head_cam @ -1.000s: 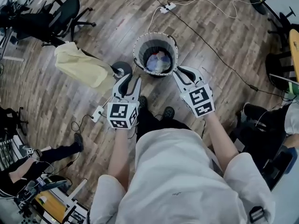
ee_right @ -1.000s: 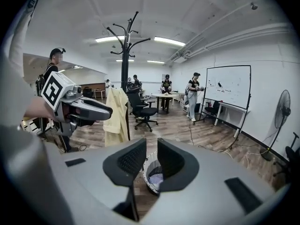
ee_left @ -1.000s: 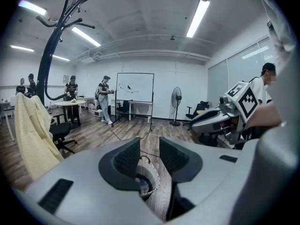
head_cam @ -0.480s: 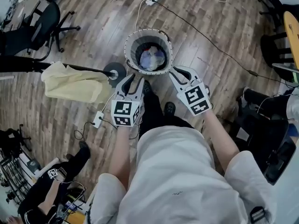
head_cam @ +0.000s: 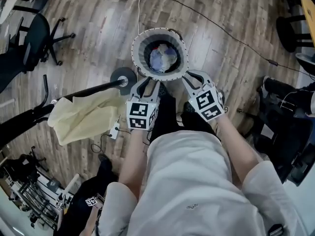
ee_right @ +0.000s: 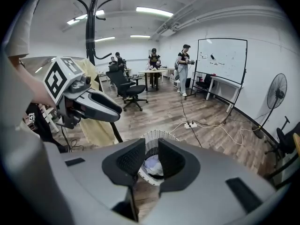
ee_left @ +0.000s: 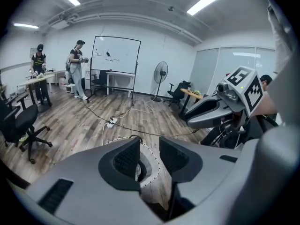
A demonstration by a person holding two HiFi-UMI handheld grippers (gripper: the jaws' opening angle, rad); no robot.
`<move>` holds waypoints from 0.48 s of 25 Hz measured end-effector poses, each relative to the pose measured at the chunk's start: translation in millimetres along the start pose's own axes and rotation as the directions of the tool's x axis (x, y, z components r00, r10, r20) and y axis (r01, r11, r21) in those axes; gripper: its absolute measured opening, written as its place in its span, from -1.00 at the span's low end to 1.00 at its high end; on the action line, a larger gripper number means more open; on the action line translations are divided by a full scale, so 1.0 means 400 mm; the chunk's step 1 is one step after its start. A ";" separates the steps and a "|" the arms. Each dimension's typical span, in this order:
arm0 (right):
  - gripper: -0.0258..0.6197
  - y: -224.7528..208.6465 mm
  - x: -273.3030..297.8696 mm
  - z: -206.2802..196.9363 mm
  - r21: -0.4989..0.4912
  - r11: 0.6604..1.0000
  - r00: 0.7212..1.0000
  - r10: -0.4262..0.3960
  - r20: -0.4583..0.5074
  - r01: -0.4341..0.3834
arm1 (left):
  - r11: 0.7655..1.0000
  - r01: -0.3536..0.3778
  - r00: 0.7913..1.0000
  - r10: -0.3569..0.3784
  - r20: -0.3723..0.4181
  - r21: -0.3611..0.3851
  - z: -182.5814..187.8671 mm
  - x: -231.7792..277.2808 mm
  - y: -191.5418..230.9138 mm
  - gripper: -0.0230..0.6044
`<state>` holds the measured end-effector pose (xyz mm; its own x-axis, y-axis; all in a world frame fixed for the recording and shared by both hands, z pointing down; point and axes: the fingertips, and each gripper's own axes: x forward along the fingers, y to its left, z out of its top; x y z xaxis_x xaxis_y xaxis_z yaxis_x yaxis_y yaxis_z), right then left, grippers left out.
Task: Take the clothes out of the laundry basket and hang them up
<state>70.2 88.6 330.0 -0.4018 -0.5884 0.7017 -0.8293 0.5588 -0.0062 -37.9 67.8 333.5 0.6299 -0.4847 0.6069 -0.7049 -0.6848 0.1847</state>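
Clothes (head_cam: 162, 59) lay inside the laundry basket (head_cam: 136, 53) on the floor (head_cam: 98, 18). Left gripper (head_cam: 147, 82) and right gripper (head_cam: 190, 77) hung at its near rim, positioned for reaching in. Both jaws stood apart and empty; the right's narrower gap had just widened.

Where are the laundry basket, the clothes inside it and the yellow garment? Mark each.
laundry basket (head_cam: 135, 53), head view, left rim.
clothes (head_cam: 164, 59), head view, middle of the pale heap.
yellow garment (head_cam: 83, 117), head view, middle of the cloth.
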 end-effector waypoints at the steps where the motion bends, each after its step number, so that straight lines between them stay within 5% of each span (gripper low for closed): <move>1: -0.63 -0.006 0.019 -0.008 0.005 1.000 1.000 -0.004 -0.015 0.004 | 1.000 0.016 1.000 -0.016 -0.016 0.005 -0.006 0.019 0.007 -0.49; 12: -0.65 -0.027 0.202 -0.085 0.093 0.995 0.989 0.031 -0.146 -0.018 | 0.990 0.136 0.977 -0.140 -0.164 -0.030 -0.107 0.194 0.061 -0.49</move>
<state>60.1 55.0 411.1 -0.3663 -0.4787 0.7979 -0.8546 0.5122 -0.0850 -20.3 36.8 418.1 0.6600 -0.2885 0.6937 -0.6220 -0.7277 0.2891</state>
